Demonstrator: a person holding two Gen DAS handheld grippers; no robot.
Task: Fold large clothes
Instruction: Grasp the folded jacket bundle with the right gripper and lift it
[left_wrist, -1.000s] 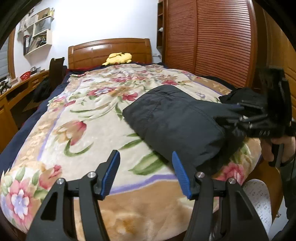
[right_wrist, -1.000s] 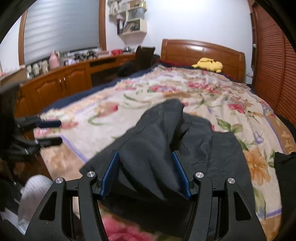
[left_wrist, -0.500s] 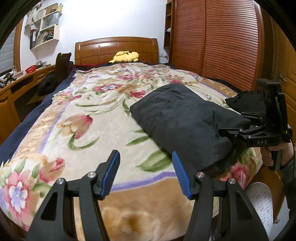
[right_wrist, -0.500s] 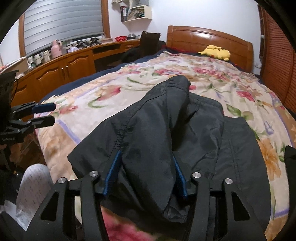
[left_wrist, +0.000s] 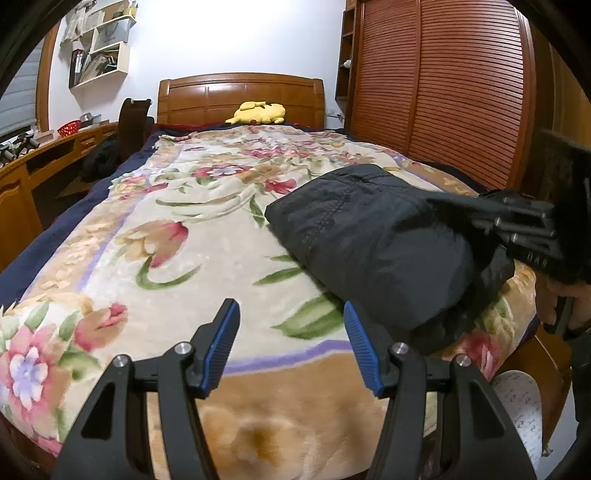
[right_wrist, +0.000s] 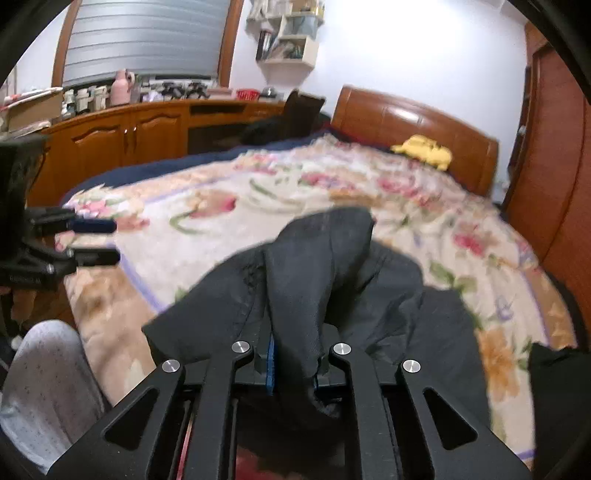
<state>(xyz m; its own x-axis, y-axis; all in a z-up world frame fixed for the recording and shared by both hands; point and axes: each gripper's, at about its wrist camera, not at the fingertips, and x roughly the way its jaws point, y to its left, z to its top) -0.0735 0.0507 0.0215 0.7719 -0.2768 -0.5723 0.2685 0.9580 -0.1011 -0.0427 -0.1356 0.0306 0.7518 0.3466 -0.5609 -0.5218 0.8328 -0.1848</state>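
Note:
A dark folded jacket (left_wrist: 373, 236) lies on the floral bedspread (left_wrist: 184, 258) at the bed's right foot corner. My left gripper (left_wrist: 291, 347) is open and empty above the foot of the bed, left of the jacket. My right gripper (right_wrist: 293, 363) is shut on a raised fold of the jacket (right_wrist: 314, 280). The right gripper also shows at the right edge of the left wrist view (left_wrist: 532, 229), at the jacket's near end. The left gripper shows at the left edge of the right wrist view (right_wrist: 96, 240), open.
A wooden headboard (left_wrist: 240, 96) with a yellow plush toy (left_wrist: 258, 112) is at the far end. A slatted wardrobe (left_wrist: 443, 92) runs along the right. A wooden desk and cabinets (right_wrist: 129, 129) run along the left. Another dark garment (right_wrist: 557, 387) lies at the right edge.
My right gripper has closed on the jacket fold and bunched it up. My left gripper stays open and has swung a little to the left.

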